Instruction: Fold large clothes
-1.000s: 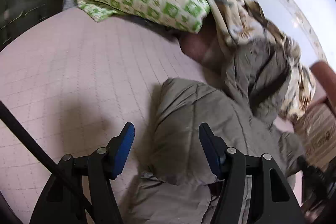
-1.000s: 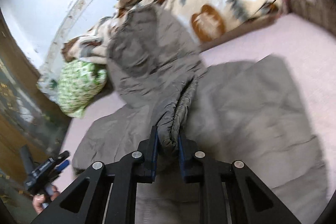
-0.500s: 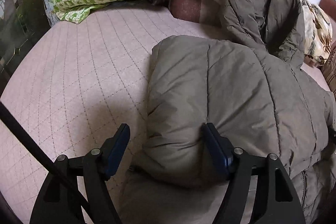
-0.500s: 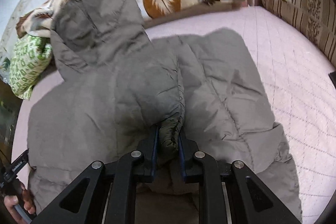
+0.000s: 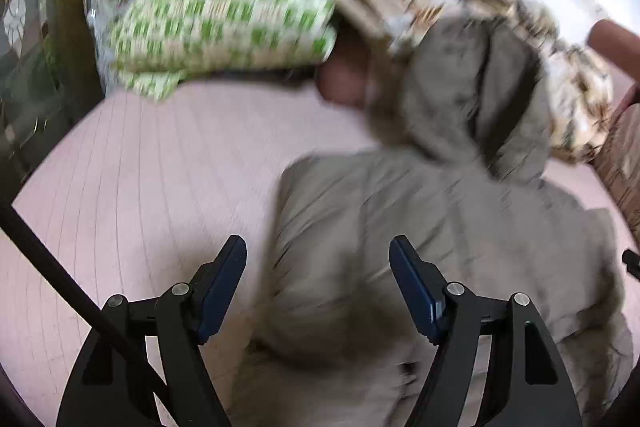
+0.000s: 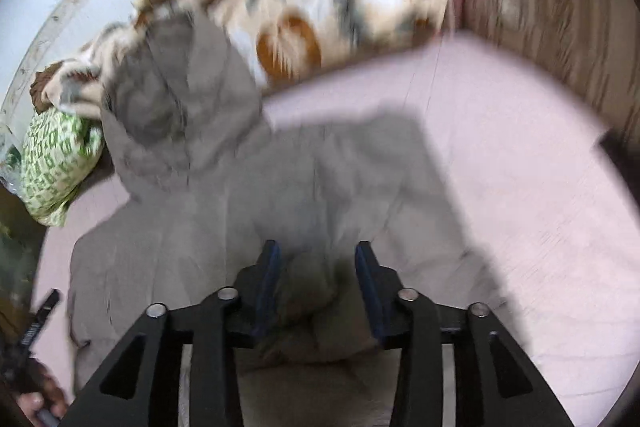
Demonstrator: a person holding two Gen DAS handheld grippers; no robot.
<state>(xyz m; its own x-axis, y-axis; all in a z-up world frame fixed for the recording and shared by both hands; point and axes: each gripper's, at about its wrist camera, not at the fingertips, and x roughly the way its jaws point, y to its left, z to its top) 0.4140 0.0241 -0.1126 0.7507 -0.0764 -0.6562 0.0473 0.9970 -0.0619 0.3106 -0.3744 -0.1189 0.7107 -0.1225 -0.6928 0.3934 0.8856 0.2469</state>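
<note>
A grey-brown padded jacket (image 5: 440, 227) lies spread on the pink quilted bed cover (image 5: 140, 167), its hood (image 5: 480, 95) up against the bedding at the head end. My left gripper (image 5: 316, 241) hangs open just above the jacket's folded left edge, its pads touching nothing. In the right wrist view the jacket (image 6: 240, 227) fills the middle. My right gripper (image 6: 316, 245) is opening; the bunched sleeve end (image 6: 312, 287) lies loose between its blue pads, which stand clear of it.
A green-checked pillow (image 5: 224, 19) and a leaf-patterned blanket (image 6: 320, 7) are piled at the head of the bed. A brown patterned panel (image 6: 540, 7) bounds the right side. A hand (image 6: 36, 395) shows at the lower left. Bare bed cover (image 6: 500, 167) lies right of the jacket.
The right jaws have parted and let go of the sleeve, which now rests on the jacket. The left gripper has pulled back from the jacket's folded edge and tilted up.
</note>
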